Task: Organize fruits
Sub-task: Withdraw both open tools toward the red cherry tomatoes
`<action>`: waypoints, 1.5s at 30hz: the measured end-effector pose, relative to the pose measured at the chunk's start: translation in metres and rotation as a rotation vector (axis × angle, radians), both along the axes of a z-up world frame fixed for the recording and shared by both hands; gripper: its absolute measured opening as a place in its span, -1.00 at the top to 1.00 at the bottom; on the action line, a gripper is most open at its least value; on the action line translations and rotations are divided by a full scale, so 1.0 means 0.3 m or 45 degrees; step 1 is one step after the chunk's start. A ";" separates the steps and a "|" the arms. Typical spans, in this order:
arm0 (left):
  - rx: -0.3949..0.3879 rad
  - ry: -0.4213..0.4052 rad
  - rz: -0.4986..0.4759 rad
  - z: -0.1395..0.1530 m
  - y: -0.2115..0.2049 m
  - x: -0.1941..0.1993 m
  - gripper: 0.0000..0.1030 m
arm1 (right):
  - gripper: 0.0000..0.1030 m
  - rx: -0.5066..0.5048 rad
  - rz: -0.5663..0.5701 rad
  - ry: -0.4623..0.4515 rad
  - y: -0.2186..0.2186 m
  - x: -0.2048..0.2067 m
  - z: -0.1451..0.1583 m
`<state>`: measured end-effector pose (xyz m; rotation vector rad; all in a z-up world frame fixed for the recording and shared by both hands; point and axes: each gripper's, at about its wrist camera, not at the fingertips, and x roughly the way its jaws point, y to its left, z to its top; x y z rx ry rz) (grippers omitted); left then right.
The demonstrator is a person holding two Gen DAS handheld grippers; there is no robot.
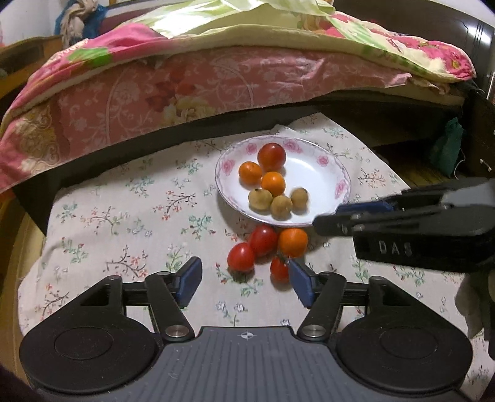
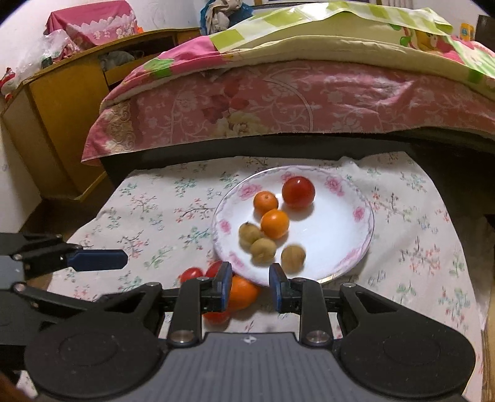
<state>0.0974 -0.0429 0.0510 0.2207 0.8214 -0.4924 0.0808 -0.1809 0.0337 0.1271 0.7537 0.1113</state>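
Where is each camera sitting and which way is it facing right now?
Left wrist: rides the left gripper, facing forward and down across the flowered cloth to the plate and bed; its own two fingers show below, the right gripper at the right edge.
Right wrist: rides the right gripper, facing the same way, nearer the plate; its own fingers show below, a left gripper finger at left.
Shared: plate, fruit, cloth, bed.

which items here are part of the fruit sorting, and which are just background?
Job:
- plate holding one tomato, two oranges, three brown fruits
- loose tomatoes and orange on the floral cloth

Lying about:
- pink bedding
- wooden cabinet
- cloth bundle
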 end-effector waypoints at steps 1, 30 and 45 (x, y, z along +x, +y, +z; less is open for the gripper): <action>0.003 -0.004 -0.001 0.002 0.002 -0.007 -0.48 | 0.49 0.001 -0.001 0.006 0.006 -0.014 -0.003; 0.020 0.068 -0.031 -0.088 0.093 -0.006 -0.65 | 0.48 0.012 0.021 0.154 0.115 0.044 -0.112; -0.006 0.087 -0.028 -0.097 0.106 0.008 -0.66 | 0.47 -0.097 0.013 0.146 0.157 0.058 -0.129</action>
